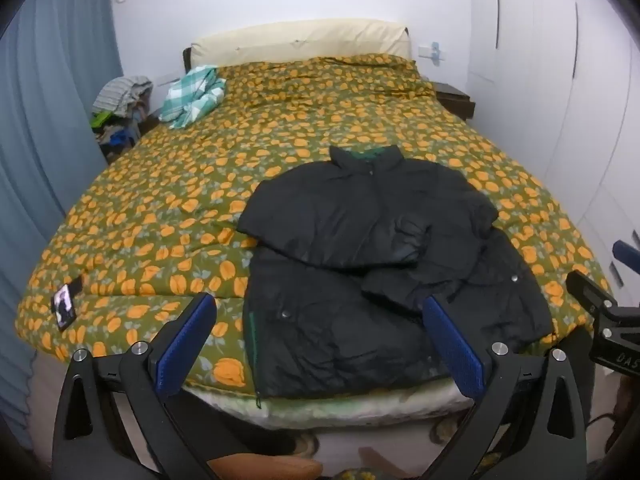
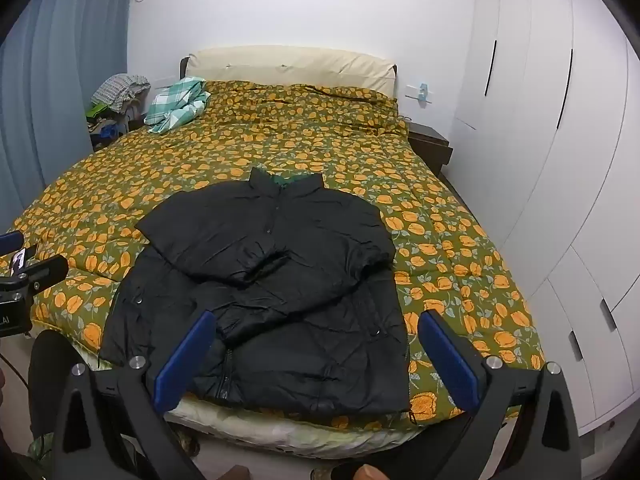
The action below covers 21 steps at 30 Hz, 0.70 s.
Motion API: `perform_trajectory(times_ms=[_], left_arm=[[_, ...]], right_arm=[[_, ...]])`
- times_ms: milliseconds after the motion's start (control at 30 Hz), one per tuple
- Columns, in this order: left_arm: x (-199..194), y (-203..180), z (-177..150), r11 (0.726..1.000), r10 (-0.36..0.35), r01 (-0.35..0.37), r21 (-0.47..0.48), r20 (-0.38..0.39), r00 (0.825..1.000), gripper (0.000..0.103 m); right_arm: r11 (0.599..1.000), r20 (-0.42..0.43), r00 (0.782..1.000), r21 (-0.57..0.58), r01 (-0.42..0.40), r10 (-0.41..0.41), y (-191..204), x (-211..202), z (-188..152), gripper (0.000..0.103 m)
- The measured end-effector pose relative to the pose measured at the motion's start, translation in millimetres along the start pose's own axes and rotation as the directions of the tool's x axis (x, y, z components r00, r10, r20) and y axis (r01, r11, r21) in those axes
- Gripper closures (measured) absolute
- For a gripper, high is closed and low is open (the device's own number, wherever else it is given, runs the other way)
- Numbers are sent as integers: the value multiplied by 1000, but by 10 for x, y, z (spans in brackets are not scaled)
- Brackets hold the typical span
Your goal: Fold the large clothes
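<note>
A black puffer jacket (image 1: 372,256) lies flat near the foot of the bed, collar toward the headboard, both sleeves folded across its front. The right wrist view shows the same jacket (image 2: 276,280) with its hem at the mattress edge. My left gripper (image 1: 320,320) hangs open above the jacket's lower left part, nothing between its blue pads. My right gripper (image 2: 316,340) is open too, over the hem on the right side, touching nothing. Each gripper's black frame shows at the edge of the other's view: right gripper (image 1: 608,312), left gripper (image 2: 24,280).
The bed has an olive quilt with orange flowers (image 1: 168,208) and a cream headboard cushion (image 1: 300,40). A green checked cloth (image 1: 194,96) lies at the far left corner, by a pile of clothes (image 1: 120,108). White wardrobe doors (image 2: 560,160) stand at the right, blue curtains (image 1: 48,120) at the left.
</note>
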State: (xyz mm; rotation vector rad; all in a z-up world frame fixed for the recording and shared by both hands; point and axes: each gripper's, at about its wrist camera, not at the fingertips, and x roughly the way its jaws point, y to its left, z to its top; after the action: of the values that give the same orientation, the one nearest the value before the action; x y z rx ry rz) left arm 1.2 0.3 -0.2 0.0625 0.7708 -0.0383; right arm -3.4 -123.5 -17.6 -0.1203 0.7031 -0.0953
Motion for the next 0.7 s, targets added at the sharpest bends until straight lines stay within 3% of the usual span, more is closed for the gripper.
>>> perform_trajectory(times_ms=[700], left_arm=[[-31, -58, -9, 1000, 2, -2, 12, 12, 1000, 0]], right_arm=[[1000, 4, 1000, -1, -12, 12, -4, -64, -10, 0]])
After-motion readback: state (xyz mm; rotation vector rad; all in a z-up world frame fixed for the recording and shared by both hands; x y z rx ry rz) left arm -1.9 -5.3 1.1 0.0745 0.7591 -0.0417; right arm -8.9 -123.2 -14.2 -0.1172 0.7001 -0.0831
